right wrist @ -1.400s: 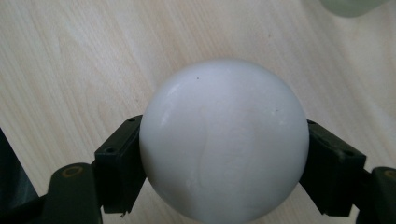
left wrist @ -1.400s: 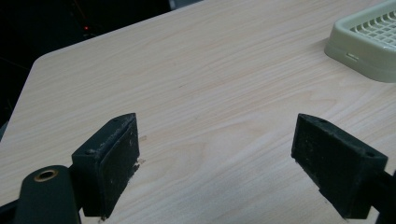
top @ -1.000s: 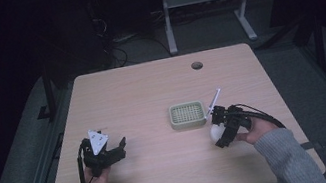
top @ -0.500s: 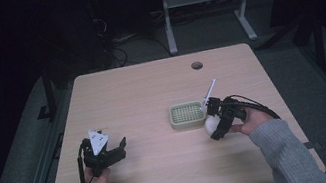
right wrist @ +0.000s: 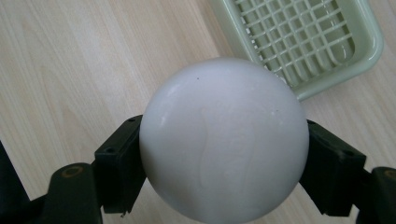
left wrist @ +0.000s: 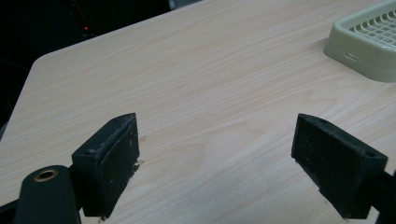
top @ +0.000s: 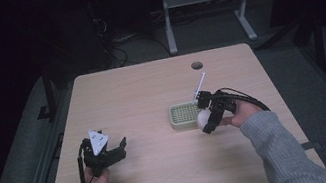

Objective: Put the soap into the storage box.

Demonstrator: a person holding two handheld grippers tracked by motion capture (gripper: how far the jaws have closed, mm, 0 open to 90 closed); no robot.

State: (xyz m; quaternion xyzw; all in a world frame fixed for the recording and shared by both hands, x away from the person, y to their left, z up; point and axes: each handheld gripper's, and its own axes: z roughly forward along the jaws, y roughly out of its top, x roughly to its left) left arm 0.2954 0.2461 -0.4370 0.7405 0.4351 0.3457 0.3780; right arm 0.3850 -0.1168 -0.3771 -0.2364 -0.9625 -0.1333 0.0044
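Note:
A white ball (right wrist: 224,140) is held between the jaws of my right gripper (top: 206,120), just above the front right edge of a pale green grid tray (top: 184,115) near the table's middle right. In the right gripper view the tray (right wrist: 308,42) lies beyond the ball at upper right. My left gripper (top: 115,150) rests at the front left of the table with its jaws wide apart and nothing between them (left wrist: 215,163). The left gripper view has a corner of the tray (left wrist: 364,42) at upper right.
The light wooden table (top: 141,95) has a round cable hole (top: 197,65) near its far edge. A desk frame (top: 206,2) and cables stand on the dark floor beyond. A thin white rod (top: 200,84) sticks up from the right gripper.
My right gripper has carried the white ball leftward and a little farther away, up to the tray's edge. The left gripper has stayed still.

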